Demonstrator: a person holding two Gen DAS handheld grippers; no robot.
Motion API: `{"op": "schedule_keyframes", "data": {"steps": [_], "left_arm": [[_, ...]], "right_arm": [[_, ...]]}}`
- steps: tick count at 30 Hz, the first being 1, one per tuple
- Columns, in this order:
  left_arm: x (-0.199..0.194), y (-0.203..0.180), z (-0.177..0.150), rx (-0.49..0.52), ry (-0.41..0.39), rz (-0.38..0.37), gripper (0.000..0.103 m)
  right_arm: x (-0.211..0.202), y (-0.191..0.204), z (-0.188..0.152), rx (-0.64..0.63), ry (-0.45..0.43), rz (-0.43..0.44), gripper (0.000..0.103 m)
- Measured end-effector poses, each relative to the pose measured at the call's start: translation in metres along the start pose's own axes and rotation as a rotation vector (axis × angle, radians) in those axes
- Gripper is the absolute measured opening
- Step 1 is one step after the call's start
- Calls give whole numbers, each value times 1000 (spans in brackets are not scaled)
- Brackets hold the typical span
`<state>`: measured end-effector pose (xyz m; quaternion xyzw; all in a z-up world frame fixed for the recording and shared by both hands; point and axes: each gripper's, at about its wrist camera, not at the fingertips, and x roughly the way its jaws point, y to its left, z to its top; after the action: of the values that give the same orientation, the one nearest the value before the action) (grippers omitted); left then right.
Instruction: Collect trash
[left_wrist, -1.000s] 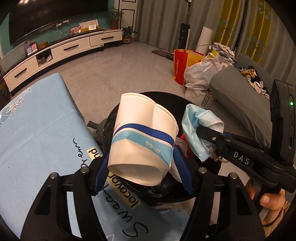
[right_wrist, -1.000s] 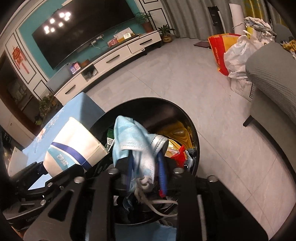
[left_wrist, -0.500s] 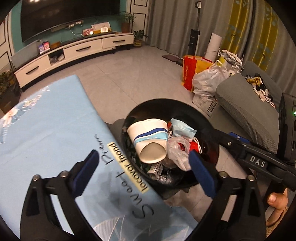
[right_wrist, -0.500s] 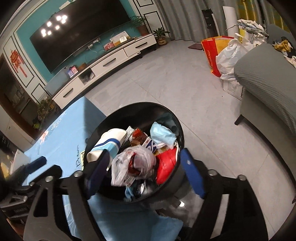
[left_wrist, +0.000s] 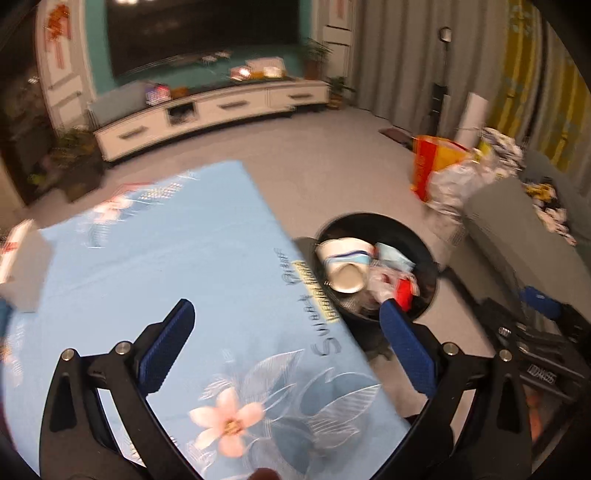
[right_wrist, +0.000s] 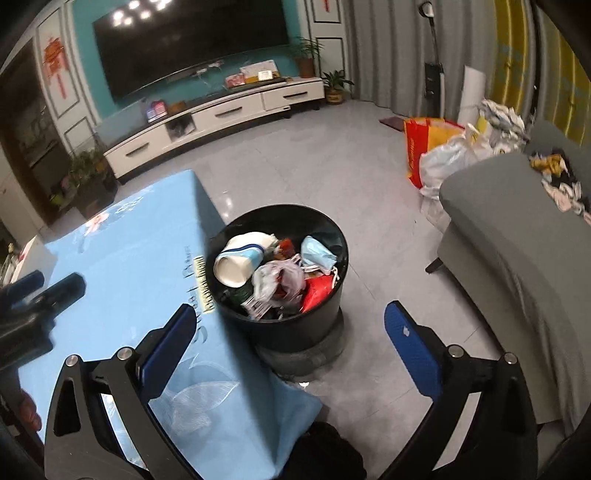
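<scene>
Trash, a white paper cup with blue bands (right_wrist: 238, 260) and a light-blue face mask (right_wrist: 317, 253), lies inside the round black bin (right_wrist: 332, 295) off the blue-clothed table's right edge (right_wrist: 207, 206), ahead of both empty, wide-apart grippers, right gripper (right_wrist: 288, 332) nearer than left gripper (left_wrist: 286, 328), which has just opened.

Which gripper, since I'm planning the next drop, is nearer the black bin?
Right: right gripper faces the black bin straight ahead; left gripper is over the table beside it.
</scene>
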<state>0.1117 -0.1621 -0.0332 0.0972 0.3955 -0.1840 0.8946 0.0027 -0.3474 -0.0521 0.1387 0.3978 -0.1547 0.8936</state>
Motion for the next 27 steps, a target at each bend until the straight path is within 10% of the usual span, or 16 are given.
{"op": "schedule_keyframes", "data": {"steps": [12,27], "left_arm": [[-66,12,0,-47,2,-32,100],[-83,1,-3,-28,-16,-26,100]], "right_arm": [[-80,26,5,-80,-45,34,100],[-66,21,3,-71,-14,27,100]]}}
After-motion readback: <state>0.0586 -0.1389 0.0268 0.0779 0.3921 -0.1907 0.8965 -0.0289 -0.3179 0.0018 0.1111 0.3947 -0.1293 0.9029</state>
